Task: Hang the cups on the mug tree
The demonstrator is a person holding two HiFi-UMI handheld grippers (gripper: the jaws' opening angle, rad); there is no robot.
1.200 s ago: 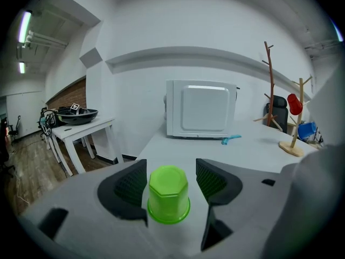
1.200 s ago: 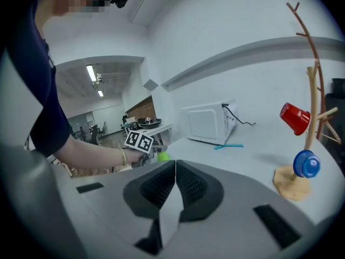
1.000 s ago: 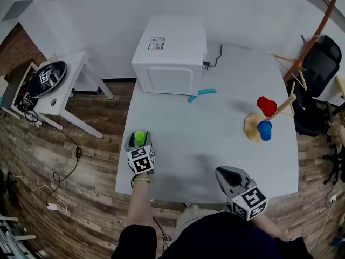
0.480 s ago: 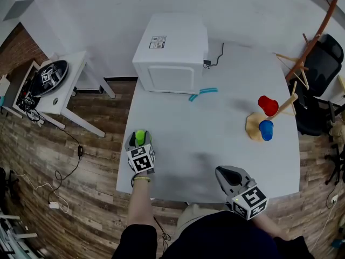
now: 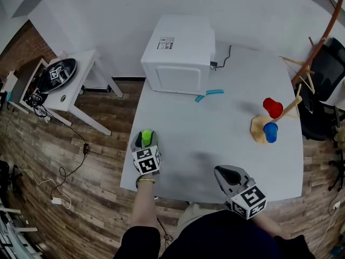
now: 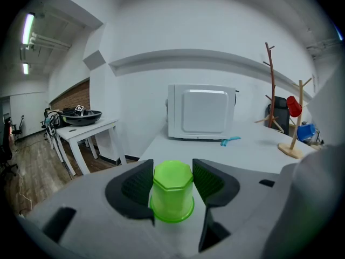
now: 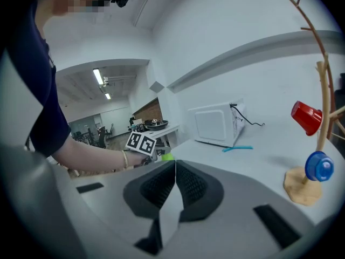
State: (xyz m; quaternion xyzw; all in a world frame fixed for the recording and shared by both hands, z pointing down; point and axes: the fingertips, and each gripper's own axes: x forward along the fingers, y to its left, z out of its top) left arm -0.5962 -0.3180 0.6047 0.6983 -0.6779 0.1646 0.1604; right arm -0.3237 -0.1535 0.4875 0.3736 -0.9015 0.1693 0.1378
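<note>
Left gripper view: my left gripper (image 6: 172, 169) has just been closing on the upturned green cup (image 6: 172, 198), pads now against its sides for the lift. It stands at the table (image 5: 215, 144) edge (well apart from the mug tree (image 5: 259, 129)). My right gripper (image 7: 174, 171) rests pinched together, empty, unneeded, I judge.

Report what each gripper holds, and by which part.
Left gripper: jaws, just closing, pinch the upside-down green cup by its side walls. Right gripper: shut, empty.
</note>
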